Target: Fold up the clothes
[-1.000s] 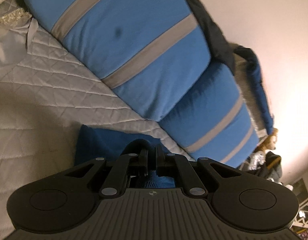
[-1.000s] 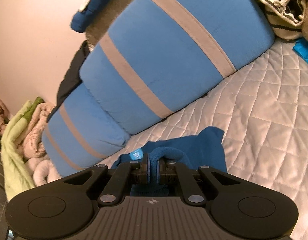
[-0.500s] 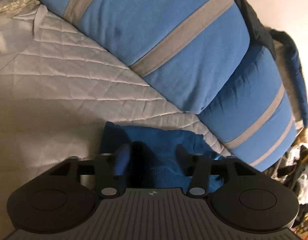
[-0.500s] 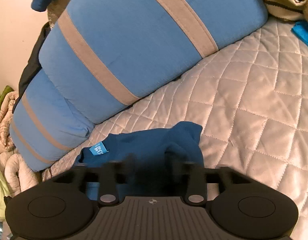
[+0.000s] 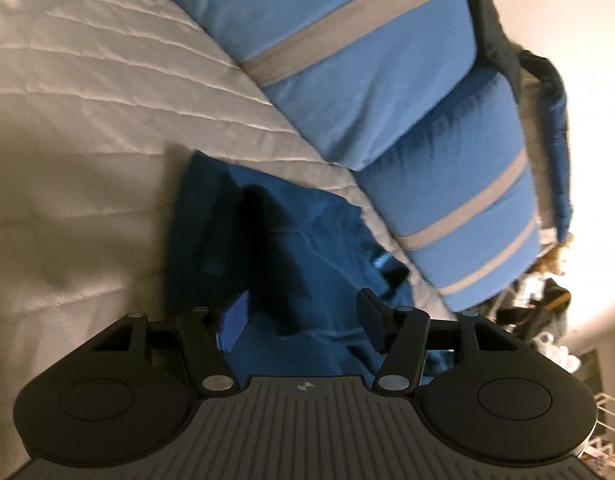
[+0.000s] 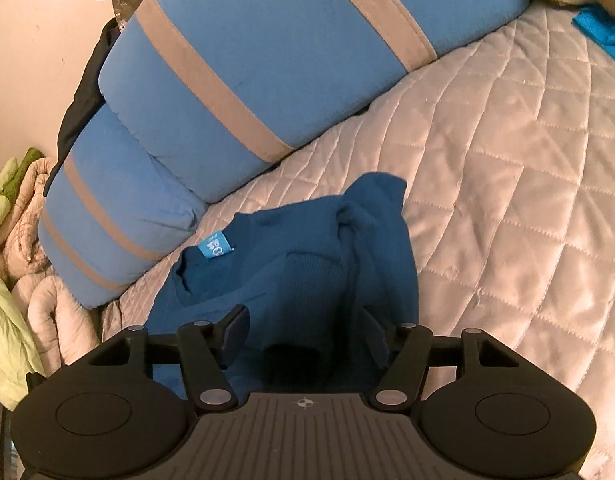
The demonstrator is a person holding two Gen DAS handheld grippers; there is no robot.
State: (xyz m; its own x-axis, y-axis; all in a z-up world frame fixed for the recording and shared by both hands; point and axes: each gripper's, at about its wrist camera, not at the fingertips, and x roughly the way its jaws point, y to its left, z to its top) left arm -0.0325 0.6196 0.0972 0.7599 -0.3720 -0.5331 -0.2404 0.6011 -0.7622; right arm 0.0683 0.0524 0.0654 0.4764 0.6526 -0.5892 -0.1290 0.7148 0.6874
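Note:
A dark blue sweatshirt (image 5: 307, 240) lies bunched on the quilted bedspread (image 5: 87, 120), next to the pillows. In the right wrist view the sweatshirt (image 6: 307, 264) shows a light blue neck label (image 6: 214, 247) and a ribbed cuff. My left gripper (image 5: 303, 312) is open, its jaws wide apart just above the garment and holding nothing. My right gripper (image 6: 303, 328) is also open above the garment, empty, with the cloth lying loose between and below its fingers.
Two blue pillows with grey stripes (image 5: 367, 60) (image 6: 267, 60) lean along the bed's far side. A bright blue cloth (image 6: 603, 32) lies at the far right of the quilt (image 6: 507, 160). Pale bedding (image 6: 23, 240) is piled at the left. Clutter (image 5: 547, 312) stands beyond the bed.
Both grippers were shut on the sweatshirt a second ago. Both have opened and let it go, and it now lies slack on the quilt. Both grippers have drawn back a little.

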